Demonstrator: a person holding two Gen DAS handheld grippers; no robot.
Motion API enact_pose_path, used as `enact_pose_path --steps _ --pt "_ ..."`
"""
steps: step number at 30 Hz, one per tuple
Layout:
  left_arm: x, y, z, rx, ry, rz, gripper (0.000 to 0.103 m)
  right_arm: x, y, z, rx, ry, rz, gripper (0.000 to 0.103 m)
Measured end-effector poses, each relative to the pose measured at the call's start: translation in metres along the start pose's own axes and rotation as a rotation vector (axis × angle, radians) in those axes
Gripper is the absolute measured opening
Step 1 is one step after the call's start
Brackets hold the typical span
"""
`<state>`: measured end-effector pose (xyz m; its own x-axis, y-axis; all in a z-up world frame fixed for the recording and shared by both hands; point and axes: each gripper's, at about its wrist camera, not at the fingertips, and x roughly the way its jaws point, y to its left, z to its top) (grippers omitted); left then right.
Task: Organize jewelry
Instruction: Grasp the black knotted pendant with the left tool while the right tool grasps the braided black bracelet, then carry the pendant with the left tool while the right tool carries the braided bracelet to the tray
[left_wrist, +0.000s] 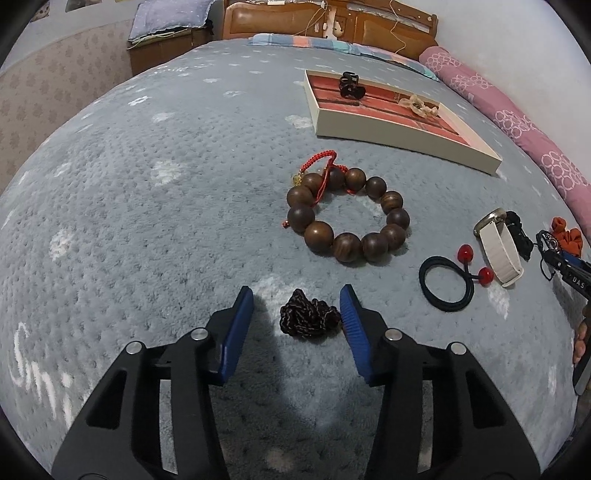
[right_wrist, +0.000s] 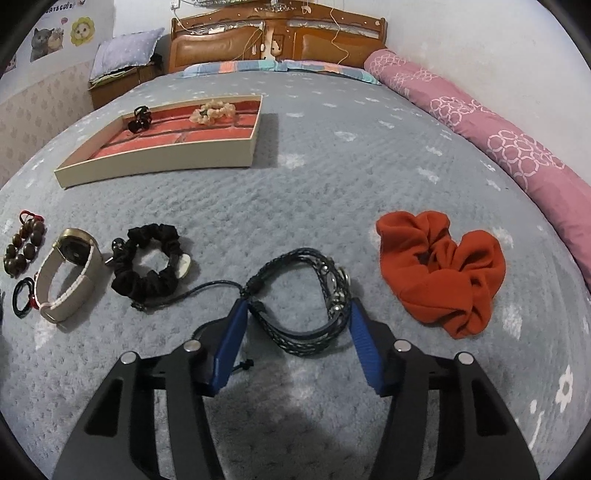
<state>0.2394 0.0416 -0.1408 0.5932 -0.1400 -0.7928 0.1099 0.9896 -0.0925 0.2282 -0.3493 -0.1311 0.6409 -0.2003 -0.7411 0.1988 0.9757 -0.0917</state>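
Surface: a bed covered by a grey-blue fleece blanket (right_wrist: 332, 192) with pale flower marks. White lettering is woven into the blanket; "Sni" reads at the left edge of the left wrist view, the rest cut off. A rolled pink quilt (right_wrist: 498, 140) with white circle print lies along the right side. A carved wooden headboard (right_wrist: 280, 40) stands at the far end, cords hanging over it, with striped pillows (right_wrist: 280, 66) at its foot. A nightstand (right_wrist: 118, 83) on the left bears a folded lilac cushion. Cartoon cat and flower stickers (right_wrist: 55, 37) sit on the wall; their caption is too small to read.

Tray (right_wrist: 159, 162): cream walls, red lining, resting on the blanket beyond the loose items. It holds a black hair claw (right_wrist: 138, 118) and a cream flower tie (right_wrist: 212, 110).

Loose items on the blanket: wooden bead bracelet (left_wrist: 347, 218) with a red cord (left_wrist: 323, 162) over it, black hair tie with red balls (left_wrist: 447, 284), white-strapped watch (left_wrist: 498, 251), black scrunchie (right_wrist: 147, 266), orange scrunchie (right_wrist: 443, 269).

Left gripper (left_wrist: 297, 306): jaws part open astride a dark beaded cord bundle (left_wrist: 308, 314); the right pad is just at the bundle, the left stands clear.

Right gripper (right_wrist: 297, 314): jaws part open around a braided leather bracelet (right_wrist: 306, 302); firm contact cannot be told. Its body shows "DAS" in the left wrist view.
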Motion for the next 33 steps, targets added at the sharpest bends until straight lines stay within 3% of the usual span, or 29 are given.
enact_pose_path --steps 8,13,15,21,33 --pt "0.001 0.002 -0.001 -0.006 0.003 -0.009 0.039 0.013 -0.004 0.002 0.021 0.046 0.037 0.054" --pt "0.0 0.005 -0.001 -0.019 0.004 -0.016 0.03 0.012 0.001 0.001 -0.004 0.04 0.039 0.042" --pt "-0.001 0.006 -0.001 -0.026 0.0 -0.019 0.029 0.011 0.001 0.0 -0.002 0.037 0.055 0.032" --pt "-0.003 0.009 -0.002 -0.039 -0.005 -0.026 0.024 0.009 -0.003 0.0 0.019 0.03 0.071 0.023" --pt "-0.008 0.013 -0.003 -0.057 -0.018 -0.033 0.022 0.0 -0.009 0.0 0.043 -0.015 0.083 0.019"
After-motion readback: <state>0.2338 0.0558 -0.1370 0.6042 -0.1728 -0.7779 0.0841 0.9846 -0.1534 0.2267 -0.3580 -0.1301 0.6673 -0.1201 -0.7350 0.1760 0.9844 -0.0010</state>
